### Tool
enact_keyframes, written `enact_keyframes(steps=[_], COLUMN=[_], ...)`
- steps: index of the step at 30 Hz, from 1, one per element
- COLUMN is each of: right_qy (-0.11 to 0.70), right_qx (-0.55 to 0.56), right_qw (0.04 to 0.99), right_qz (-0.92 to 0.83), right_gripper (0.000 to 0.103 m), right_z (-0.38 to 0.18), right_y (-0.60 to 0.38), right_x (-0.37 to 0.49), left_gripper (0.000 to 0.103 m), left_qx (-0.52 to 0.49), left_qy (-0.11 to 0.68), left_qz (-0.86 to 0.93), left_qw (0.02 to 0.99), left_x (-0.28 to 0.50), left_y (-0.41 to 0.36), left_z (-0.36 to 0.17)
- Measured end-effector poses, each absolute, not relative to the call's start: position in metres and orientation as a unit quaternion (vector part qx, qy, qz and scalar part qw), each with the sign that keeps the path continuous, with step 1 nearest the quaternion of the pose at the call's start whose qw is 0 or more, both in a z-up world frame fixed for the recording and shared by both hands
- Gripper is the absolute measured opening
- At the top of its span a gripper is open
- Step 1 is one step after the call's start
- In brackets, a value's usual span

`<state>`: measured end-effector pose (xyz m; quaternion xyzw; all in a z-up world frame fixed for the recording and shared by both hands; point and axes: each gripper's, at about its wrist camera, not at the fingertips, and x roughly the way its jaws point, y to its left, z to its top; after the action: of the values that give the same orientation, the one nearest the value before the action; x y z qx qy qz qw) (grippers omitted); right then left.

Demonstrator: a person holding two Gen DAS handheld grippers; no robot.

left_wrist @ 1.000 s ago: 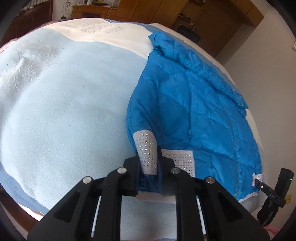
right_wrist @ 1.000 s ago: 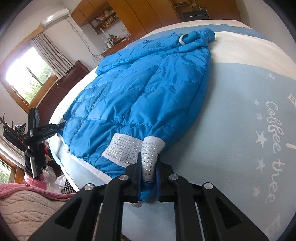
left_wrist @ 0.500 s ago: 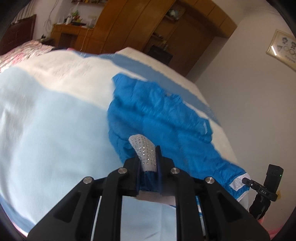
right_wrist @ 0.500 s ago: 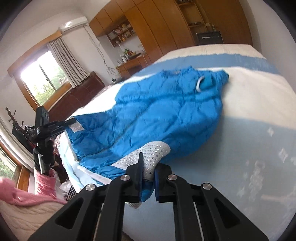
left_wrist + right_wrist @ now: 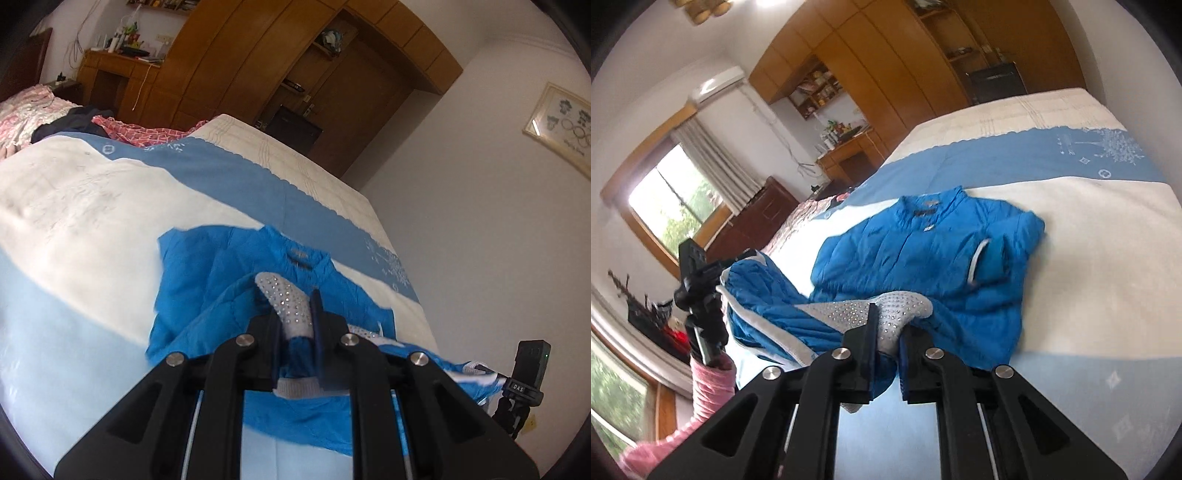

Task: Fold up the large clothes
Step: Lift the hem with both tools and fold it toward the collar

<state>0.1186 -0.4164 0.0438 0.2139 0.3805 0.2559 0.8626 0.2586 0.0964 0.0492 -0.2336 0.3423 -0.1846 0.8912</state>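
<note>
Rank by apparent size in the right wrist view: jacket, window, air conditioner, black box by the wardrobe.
1. jacket
2. window
3. black box and air conditioner look alike in size; both are far off, so no ranking.

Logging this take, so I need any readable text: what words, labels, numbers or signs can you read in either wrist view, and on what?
"DAS" on a small black tag on the right gripper, seen from the left wrist.
Framed picture on the wall: five interlocked rings; its small lettering is too blurred to read.
Collar labels of the blue jacket: too blurred to read.
Bedspread print: small symbols, no legible words.
The left gripper bears no text.
</note>
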Motion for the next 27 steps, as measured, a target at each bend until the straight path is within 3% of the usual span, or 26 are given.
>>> enact_keyframes(steps=[12,27], right_qy=[0.416,0.489], right_qx=[0.27,0.336], right_qw=[0.831,0.774], right_qz=[0.252,0.22], right_gripper=[0.009,0.012], right_z=[0.018,-0.078], right_y=[-0.438,-0.462], right_x=[0.237,0.35], left_gripper=[0.012,0.014], left_qx=[-0.249,-0.251], left_qy=[0.38,0.468], left_qz=[-0.166,-0.102], left_qw=[0.875,0.841], left_x=[0.37,0.471], left_y=[0.079,0.077], left_z=[0.021,-0.064])
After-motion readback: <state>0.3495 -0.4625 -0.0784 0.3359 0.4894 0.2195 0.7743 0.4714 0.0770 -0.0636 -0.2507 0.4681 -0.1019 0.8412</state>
